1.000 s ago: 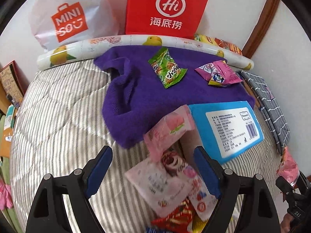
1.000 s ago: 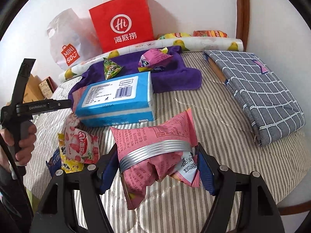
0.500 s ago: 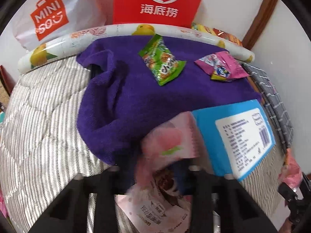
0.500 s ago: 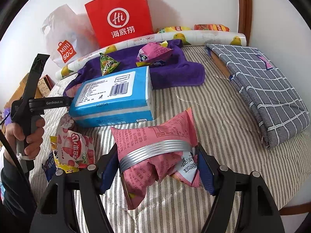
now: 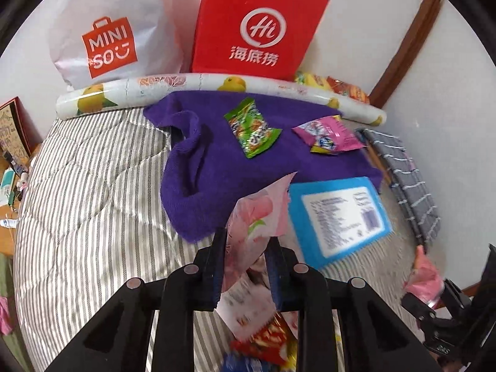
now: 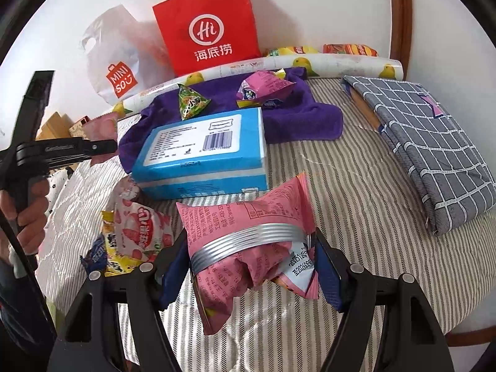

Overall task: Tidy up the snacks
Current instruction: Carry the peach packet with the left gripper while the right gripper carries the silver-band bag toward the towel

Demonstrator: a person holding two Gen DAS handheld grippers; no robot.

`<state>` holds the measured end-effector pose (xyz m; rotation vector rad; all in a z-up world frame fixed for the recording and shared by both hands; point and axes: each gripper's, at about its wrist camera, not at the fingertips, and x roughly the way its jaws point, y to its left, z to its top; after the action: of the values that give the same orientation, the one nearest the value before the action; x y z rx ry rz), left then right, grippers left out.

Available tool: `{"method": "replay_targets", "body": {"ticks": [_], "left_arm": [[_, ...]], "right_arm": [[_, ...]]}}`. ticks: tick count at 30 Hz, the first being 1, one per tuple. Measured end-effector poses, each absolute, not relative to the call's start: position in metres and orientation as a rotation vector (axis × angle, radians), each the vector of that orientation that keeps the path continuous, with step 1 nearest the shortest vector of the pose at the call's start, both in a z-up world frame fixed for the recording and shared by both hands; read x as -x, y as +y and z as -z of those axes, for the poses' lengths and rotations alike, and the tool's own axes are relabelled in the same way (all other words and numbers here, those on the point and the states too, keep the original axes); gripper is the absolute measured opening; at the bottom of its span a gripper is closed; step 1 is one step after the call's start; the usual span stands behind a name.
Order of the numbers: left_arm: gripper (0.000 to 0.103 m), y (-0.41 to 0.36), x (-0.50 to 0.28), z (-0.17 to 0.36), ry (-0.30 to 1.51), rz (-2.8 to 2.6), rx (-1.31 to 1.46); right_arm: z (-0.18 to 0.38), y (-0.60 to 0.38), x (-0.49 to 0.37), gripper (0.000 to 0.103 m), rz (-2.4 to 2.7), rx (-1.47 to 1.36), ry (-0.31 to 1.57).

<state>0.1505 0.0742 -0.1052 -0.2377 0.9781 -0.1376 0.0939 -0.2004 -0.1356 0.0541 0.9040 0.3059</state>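
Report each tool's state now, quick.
Left tool: shut on the peach-print snack packet.
Right tool: shut on the pink snack bag.

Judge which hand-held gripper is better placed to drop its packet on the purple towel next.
Left, probably. The left hand-held gripper holds the peach packet right at the purple towel edge; the right hand-held gripper and pink packet sit behind the blue box.

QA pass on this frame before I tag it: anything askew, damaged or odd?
Two things. The purple towel is rumpled, its left edge bunched into a ridge, not flat. The pink snack bag in the right gripper is crushed at the waist between the fingers, a ribbed silver band across it. No spills visible.
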Motion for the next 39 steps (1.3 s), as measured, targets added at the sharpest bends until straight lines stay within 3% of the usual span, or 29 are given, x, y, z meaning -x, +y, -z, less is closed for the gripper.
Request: {"method": "replay_targets", "body": {"ticks": [17, 39], "left_arm": [[0.023, 0.034, -0.084, 0.086, 0.971, 0.236, 0.217], [0.023, 0.0, -0.08, 0.065, 0.942, 0.318, 0.18]], "right_arm": [[0.106, -0.199, -0.07, 0.071, -0.286, -0.055, 0.855], [0.087, -0.207, -0.07, 0.071, -0.273, -0.082, 0.814]]}}
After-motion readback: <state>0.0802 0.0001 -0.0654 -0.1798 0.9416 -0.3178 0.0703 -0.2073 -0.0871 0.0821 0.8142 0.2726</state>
